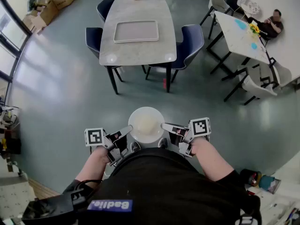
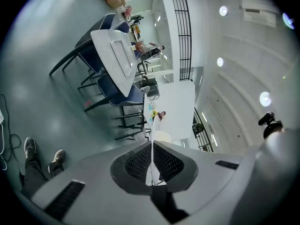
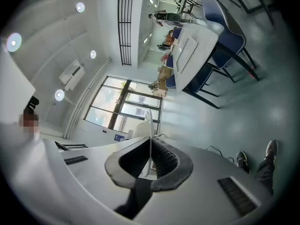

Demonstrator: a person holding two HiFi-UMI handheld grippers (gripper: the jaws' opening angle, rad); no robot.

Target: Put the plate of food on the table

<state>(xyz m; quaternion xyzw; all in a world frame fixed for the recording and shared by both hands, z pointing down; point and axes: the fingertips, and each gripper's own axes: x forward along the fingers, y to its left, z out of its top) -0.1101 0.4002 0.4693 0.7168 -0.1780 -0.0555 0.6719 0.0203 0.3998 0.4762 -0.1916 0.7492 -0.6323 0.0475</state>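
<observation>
A white plate (image 1: 146, 124) with pale food on it is held level in front of the person's body, above the grey floor. My left gripper (image 1: 129, 131) is shut on the plate's left rim, and my right gripper (image 1: 164, 126) is shut on its right rim. In the left gripper view the plate's thin rim (image 2: 152, 159) runs edge-on between the ribbed pads. The right gripper view shows the rim (image 3: 150, 142) pinched the same way. The grey marble table (image 1: 123, 50) stands ahead, apart from the plate, with a grey tray (image 1: 136, 31) lying on it.
Dark blue chairs (image 1: 185, 43) surround the table. A second white table (image 1: 239, 34) with chairs stands at the right, where a person (image 1: 270, 25) sits. Cardboard boxes (image 1: 51, 3) lie at the far left. Open floor lies between me and the table.
</observation>
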